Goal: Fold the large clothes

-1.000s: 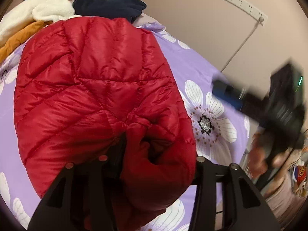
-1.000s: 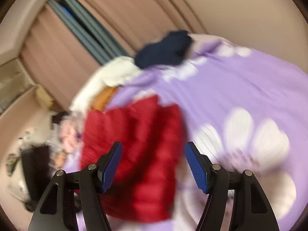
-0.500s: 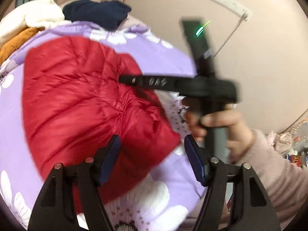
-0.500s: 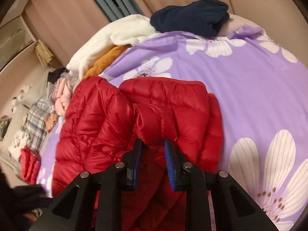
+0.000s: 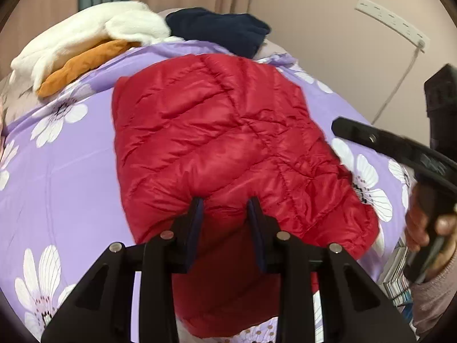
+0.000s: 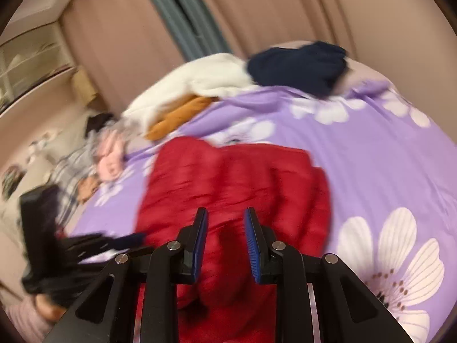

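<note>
A red quilted down jacket (image 5: 217, 131) lies folded on the purple flowered bedspread (image 5: 57, 171); it also shows in the right wrist view (image 6: 237, 180). My left gripper (image 5: 225, 205) is shut on the jacket's near edge, with red fabric bunched between its fingers. My right gripper (image 6: 225, 217) stands over the jacket's near edge with its blue pads (image 6: 252, 245) partly apart and red fabric between them; the view is blurred. The right gripper also shows at the right of the left wrist view (image 5: 400, 148), beside the jacket.
At the head of the bed lie a white fleece (image 5: 85, 34), an orange garment (image 5: 82, 65) and a dark navy garment (image 5: 222, 31). More clothes (image 6: 105, 154) are piled off the bed's left side. A power strip (image 5: 391, 20) hangs on the wall.
My left gripper was open half a second ago and has closed on the jacket's near edge. My right gripper's fingers have widened a little and it has moved, with motion blur.
</note>
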A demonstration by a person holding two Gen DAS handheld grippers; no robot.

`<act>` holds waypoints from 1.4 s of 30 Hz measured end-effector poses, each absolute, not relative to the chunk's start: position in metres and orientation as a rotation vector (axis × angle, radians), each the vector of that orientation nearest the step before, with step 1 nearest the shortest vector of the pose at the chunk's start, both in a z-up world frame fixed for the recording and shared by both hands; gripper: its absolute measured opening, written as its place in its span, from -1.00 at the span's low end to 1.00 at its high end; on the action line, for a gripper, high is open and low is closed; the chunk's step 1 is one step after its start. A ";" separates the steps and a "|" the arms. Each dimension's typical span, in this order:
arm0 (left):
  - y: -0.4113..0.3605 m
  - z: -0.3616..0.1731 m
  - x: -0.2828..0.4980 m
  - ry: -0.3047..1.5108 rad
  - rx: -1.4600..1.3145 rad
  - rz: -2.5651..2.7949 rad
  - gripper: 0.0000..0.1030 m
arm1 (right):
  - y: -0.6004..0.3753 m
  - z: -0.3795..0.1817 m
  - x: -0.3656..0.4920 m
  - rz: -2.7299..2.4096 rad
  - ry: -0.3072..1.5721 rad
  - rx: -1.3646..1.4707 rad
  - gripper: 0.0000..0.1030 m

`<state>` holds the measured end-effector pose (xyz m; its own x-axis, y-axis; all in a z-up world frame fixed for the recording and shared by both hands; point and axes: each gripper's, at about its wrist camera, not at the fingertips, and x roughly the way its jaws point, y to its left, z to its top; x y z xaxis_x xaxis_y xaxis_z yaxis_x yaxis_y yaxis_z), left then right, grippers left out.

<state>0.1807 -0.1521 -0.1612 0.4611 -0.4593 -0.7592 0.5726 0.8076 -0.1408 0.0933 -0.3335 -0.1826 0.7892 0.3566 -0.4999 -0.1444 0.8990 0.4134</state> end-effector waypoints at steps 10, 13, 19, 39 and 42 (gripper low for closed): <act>-0.149 -0.177 0.177 0.906 0.192 -0.712 -0.41 | -0.307 -0.234 0.093 0.268 0.785 0.247 -0.51; -0.152 -0.184 0.180 0.910 0.195 -0.717 -0.41 | -0.315 -0.249 0.100 0.270 0.805 0.317 -0.51; -0.150 -0.186 0.182 0.923 0.188 -0.701 -0.36 | -0.312 -0.253 0.100 0.270 0.810 0.332 -0.51; -0.026 -0.198 0.239 1.034 -0.365 -0.553 0.84 | -0.364 -0.219 0.081 0.201 0.678 0.680 0.80; -0.022 -0.208 0.246 1.059 -0.447 -0.602 0.86 | -0.386 -0.238 0.086 0.170 0.714 0.793 0.81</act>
